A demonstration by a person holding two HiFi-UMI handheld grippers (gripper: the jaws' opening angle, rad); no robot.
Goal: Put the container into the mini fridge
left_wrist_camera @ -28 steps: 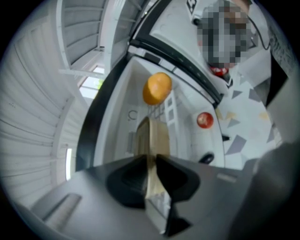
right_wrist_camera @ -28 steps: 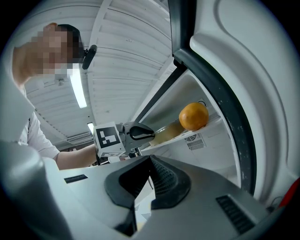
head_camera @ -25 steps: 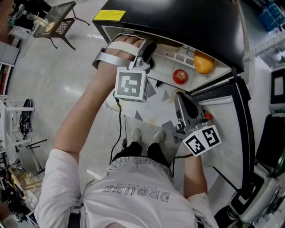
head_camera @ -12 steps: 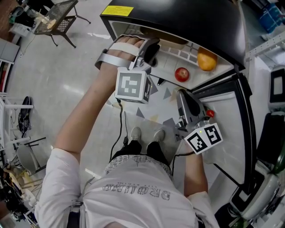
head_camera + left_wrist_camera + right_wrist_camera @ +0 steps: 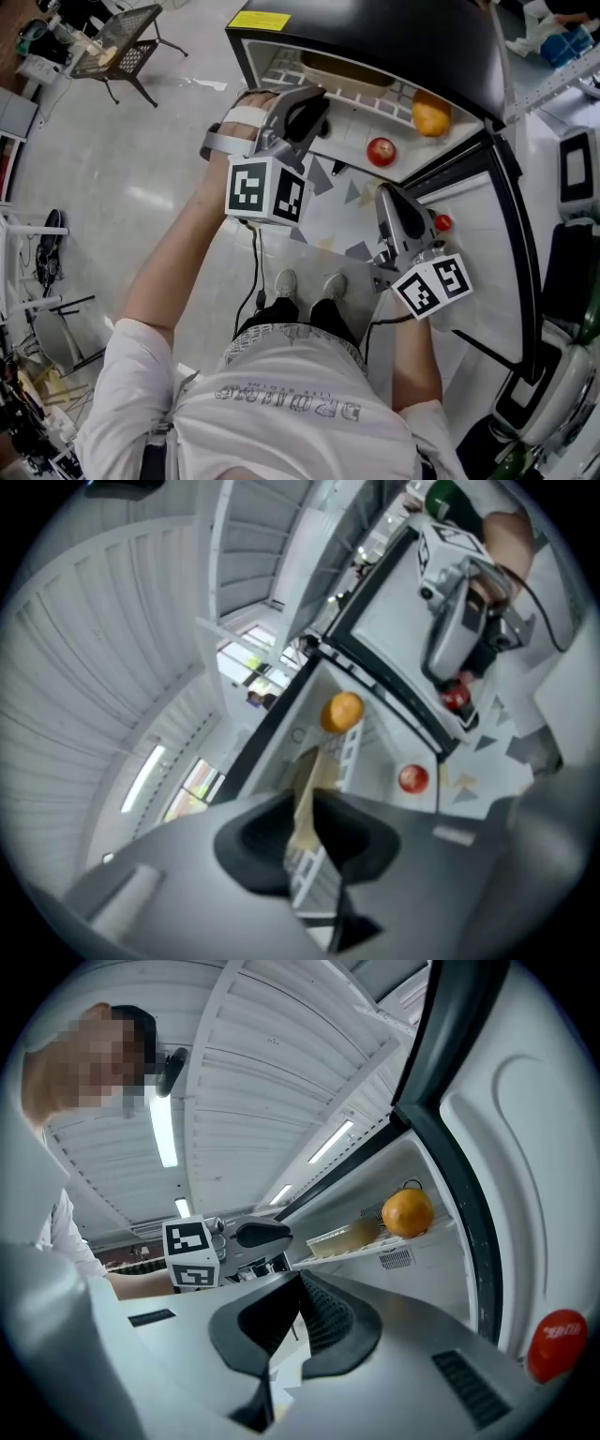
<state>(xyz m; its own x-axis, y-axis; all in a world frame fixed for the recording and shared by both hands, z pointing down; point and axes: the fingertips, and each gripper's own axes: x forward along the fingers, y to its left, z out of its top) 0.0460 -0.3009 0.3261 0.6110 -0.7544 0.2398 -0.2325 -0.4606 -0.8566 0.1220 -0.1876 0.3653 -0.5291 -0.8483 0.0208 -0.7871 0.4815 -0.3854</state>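
The black mini fridge (image 5: 375, 28) stands open with its door (image 5: 487, 272) swung to the right. A shallow, clear container with yellowish contents (image 5: 342, 70) (image 5: 342, 1238) lies on the white wire shelf beside an orange (image 5: 430, 119) (image 5: 407, 1212). My left gripper (image 5: 314, 98) (image 5: 314, 832) hovers just in front of the shelf's left end, jaws shut and holding nothing, apart from the container (image 5: 312, 775). My right gripper (image 5: 389, 197) (image 5: 291, 1321) hangs lower, by the door's inner face, also shut and empty.
A red apple (image 5: 381, 151) (image 5: 413, 778) sits on the fridge floor below the shelf. The orange (image 5: 342, 712) takes up the shelf's right end. A wire chair (image 5: 122, 42) stands at the far left on the grey floor. White equipment (image 5: 553, 394) crowds the right edge.
The left gripper has drawn back a little from the shelf and turned its marker cube. The container now shows on the shelf. The right gripper has barely moved.
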